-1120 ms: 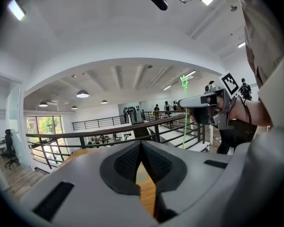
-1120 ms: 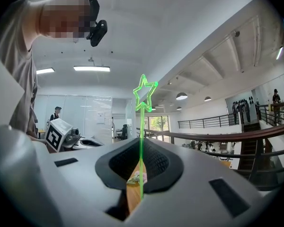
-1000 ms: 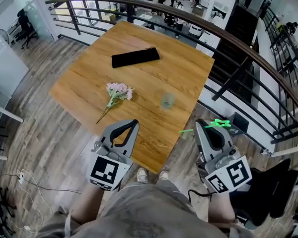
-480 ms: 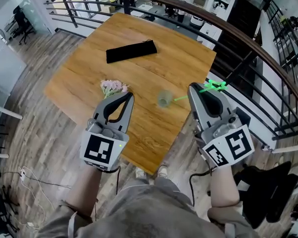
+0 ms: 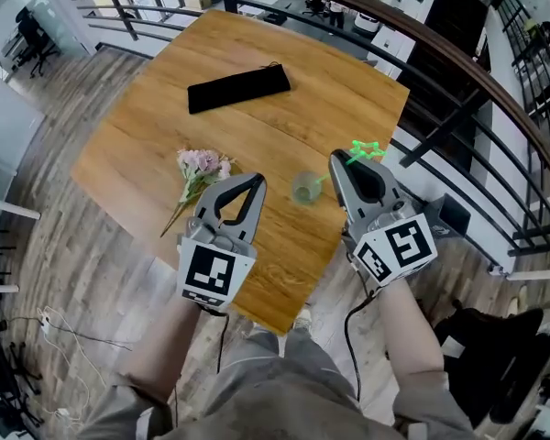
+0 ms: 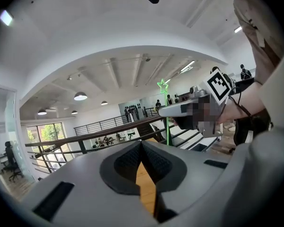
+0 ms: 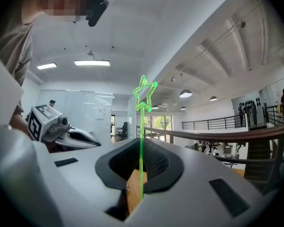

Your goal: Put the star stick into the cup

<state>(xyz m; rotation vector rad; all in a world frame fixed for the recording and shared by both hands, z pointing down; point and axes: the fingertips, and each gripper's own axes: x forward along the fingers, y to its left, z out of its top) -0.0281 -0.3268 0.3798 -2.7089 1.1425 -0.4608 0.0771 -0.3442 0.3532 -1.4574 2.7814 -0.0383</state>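
Star stick (image 5: 366, 148), bright green, was clamped between the closed jaws of the right hand-held gripper (image 5: 345, 160). In the right gripper view the stick (image 7: 142, 126) ran up through the pinched pads, star head above the jaw tips of the hand-held gripper (image 7: 141, 144). From the head view the star end stuck out past the gripper tip toward the railing (image 5: 458, 67). The thin tail end pointed left and down toward the cup (image 5: 304, 188). The tail sat just beside the cup rim; contact could not be told. The stick was not in the cup.

Cup was small, clear and upright on the wooden counter (image 5: 335, 99), near its right edge, between the two grippers' tips.

Left hand-held gripper (image 5: 256, 181) hung over the counter left of the cup, jaws together with nothing in them. Its own view showed the pads meeting at the tip (image 6: 142, 144), with the star (image 6: 162, 85) off to the right.

Pink flower sprig (image 5: 200, 165) lay flat on the counter just left of the left gripper. Black flat pouch (image 5: 238, 88) lay farther up the counter, well apart from the cup.
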